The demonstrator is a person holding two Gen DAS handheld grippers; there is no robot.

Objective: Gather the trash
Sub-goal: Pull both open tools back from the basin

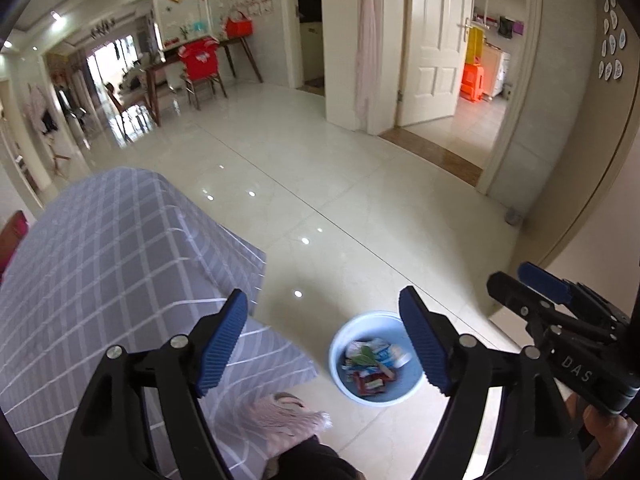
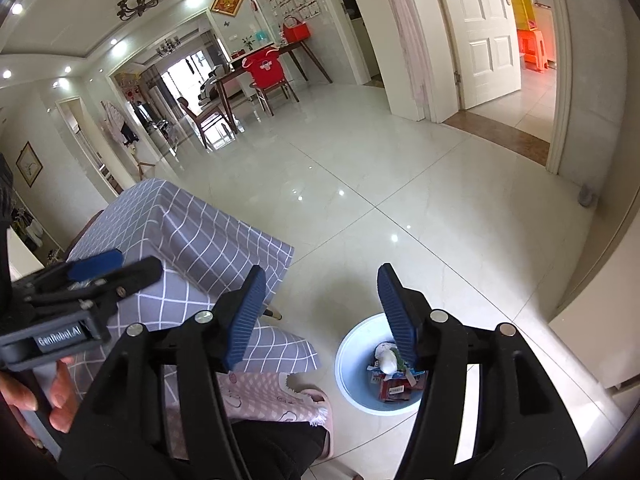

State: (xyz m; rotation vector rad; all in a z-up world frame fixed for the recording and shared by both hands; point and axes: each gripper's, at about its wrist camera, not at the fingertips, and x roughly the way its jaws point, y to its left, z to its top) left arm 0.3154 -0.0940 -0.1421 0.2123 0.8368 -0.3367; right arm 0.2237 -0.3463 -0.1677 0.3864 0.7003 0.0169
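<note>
Both the left gripper (image 1: 322, 344) and the right gripper (image 2: 320, 312) are wide apart and hold nothing above the blue bin (image 1: 412, 390) full of wrappers (image 1: 370, 366).

Bright, even light from recessed ceiling spotlights (image 2: 17, 8) at eleven o'clock glints off the glossy cream floor tiles (image 2: 360, 184); fisheye bending darkens every edge.

Light blue bin (image 1: 340, 344), grey tablecloth (image 1: 100, 248) with white grid, cream glossy floor (image 1: 360, 184), red chair cover (image 2: 264, 66)
</note>
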